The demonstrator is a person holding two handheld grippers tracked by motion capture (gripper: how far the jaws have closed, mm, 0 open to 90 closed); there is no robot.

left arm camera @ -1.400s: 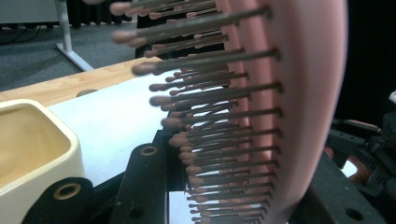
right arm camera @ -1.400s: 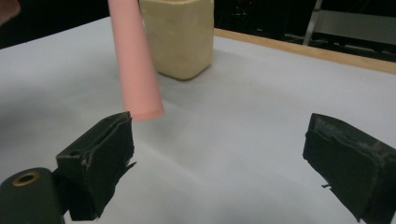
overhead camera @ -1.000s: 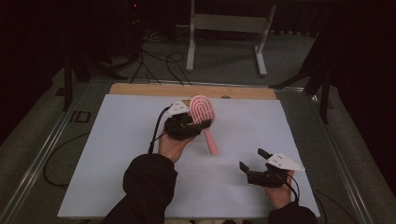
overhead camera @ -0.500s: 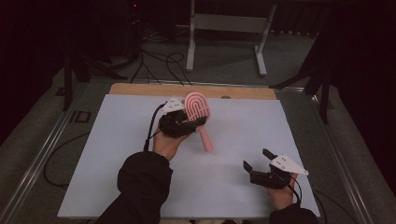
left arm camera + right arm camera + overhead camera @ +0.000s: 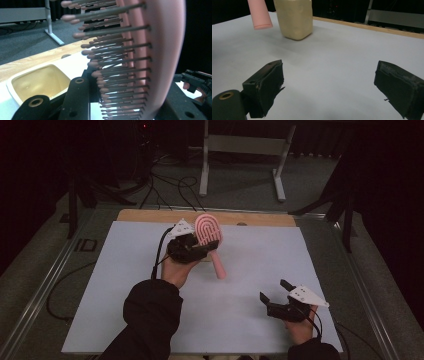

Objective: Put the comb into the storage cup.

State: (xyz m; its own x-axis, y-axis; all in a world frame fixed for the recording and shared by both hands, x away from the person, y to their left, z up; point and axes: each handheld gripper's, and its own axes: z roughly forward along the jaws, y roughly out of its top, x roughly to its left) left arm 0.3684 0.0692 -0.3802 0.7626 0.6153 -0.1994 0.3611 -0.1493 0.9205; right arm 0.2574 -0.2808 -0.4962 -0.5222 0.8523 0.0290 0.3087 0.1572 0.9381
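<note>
The high view is dimly lit: the surroundings are lost in near-black, and only the pale desk is brightened, evenly and from above. Soft, short shadows are cast beneath the hands. Slight grain and softness are seen throughout. In the left gripper view the pink brush is rendered very close and blurred, its bristles smeared, while the background is kept sharper. In the right gripper view the black tongs are shown slightly out of focus, a faint grey shadow is spread across the desk, and no glare is seen
</note>
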